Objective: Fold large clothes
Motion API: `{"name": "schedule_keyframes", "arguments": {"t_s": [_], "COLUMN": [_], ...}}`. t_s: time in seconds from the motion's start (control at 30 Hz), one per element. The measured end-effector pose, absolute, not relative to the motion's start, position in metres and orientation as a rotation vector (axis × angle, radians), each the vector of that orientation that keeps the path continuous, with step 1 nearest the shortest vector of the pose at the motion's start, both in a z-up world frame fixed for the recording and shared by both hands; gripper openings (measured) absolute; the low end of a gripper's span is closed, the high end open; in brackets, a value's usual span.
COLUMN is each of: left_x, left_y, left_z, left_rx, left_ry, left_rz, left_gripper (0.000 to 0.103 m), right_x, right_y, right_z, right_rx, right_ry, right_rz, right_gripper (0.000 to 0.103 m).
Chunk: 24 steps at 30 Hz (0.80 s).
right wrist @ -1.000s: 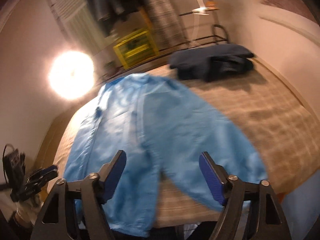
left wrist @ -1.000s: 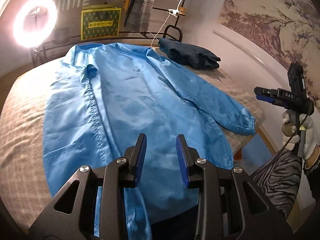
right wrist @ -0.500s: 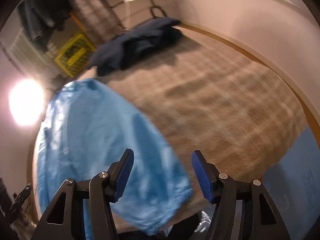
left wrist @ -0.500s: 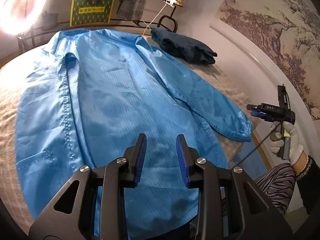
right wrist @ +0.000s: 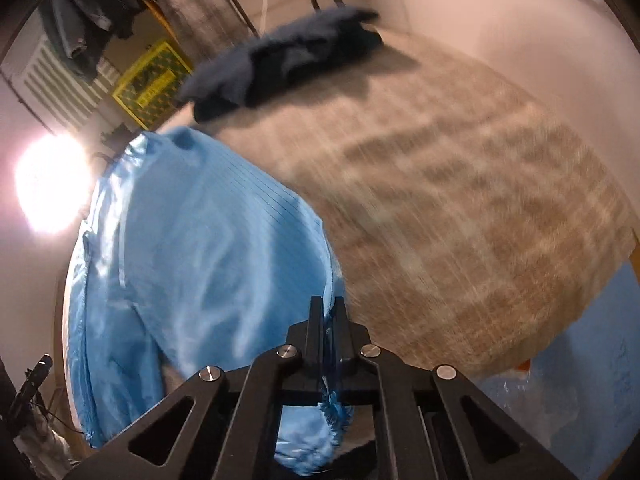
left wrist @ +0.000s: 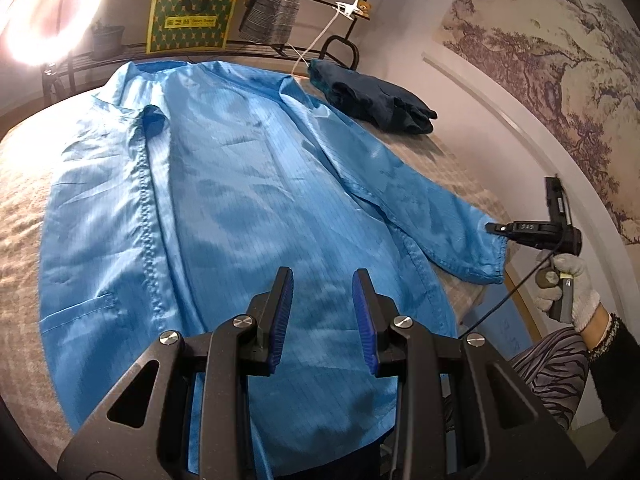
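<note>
A large blue coat (left wrist: 224, 208) lies spread flat, front up, on a checked beige bed (left wrist: 24, 216). Its right sleeve (left wrist: 440, 216) reaches toward the bed's right edge. My left gripper (left wrist: 322, 292) is open and empty, hovering over the coat's lower hem. My right gripper (right wrist: 329, 312) is shut on the sleeve cuff (right wrist: 316, 432); it also shows in the left wrist view (left wrist: 496, 229) at the cuff. The coat fills the left of the right wrist view (right wrist: 192, 264).
A folded dark blue garment (left wrist: 372, 98) lies at the bed's far right corner, also in the right wrist view (right wrist: 280, 64). A ring light (left wrist: 48, 8), a yellow box (left wrist: 192, 20) and a rack with hanging clothes stand behind the bed. A wall runs along the right.
My right gripper moved down to the sleeve cuff and shut on it. My left gripper stayed open over the hem, shifting slightly.
</note>
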State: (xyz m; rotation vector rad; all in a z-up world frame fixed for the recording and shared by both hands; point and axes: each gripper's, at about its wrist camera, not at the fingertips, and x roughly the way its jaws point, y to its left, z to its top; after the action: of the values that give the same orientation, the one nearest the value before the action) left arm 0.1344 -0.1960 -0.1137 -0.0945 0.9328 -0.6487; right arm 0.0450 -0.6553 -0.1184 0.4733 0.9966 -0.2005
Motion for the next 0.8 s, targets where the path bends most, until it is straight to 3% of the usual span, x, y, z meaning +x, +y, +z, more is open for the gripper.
{"name": "schedule_keyframes", "arguments": {"t_s": [0.33,0.8], "left_x": [0.144,0.164], "left_y": [-0.163,-0.094], "left_z": [-0.102,-0.087], "left_rx": [-0.18,-0.311], "left_ry": [0.9,0.835], "left_rz": [-0.577,-0.425], "left_gripper": [0.03,0.03], "right_x": [0.045,0.059], "right_y": [-0.574,-0.342], "right_z": [-0.038,-0.051], "right_rx": [0.36,-0.007], "right_ry": [0.764,0.876], "right_rz": [-0.014,0.533], "right_gripper": [0.0,0.0]}}
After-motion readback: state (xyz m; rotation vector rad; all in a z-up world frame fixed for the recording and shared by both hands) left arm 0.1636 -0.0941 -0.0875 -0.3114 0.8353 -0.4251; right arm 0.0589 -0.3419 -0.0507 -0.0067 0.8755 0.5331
